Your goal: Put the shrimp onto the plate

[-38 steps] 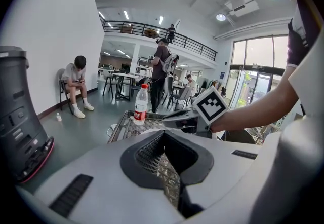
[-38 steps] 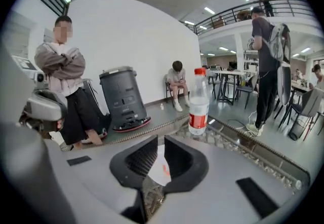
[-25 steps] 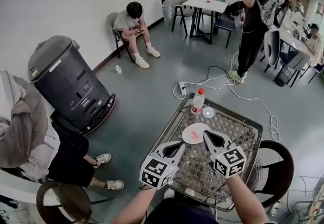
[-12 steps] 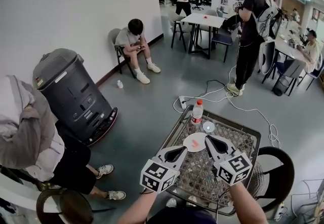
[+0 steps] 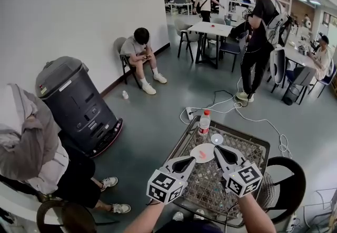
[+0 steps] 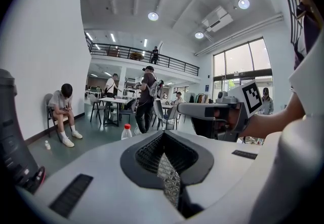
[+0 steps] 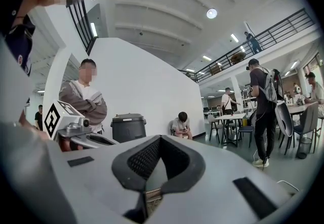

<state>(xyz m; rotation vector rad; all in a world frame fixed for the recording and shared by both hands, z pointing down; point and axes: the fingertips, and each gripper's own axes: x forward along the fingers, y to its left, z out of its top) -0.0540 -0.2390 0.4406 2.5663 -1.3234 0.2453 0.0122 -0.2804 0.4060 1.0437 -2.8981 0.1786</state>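
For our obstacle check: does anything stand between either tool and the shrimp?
Nothing visible does. The shrimp seems to lie on the plate already, between the left tool and the right tool; the bottle stands beyond.

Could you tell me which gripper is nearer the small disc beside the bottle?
Right: the right gripper points just short of the disc; the left gripper is at the plate's opposite edge.
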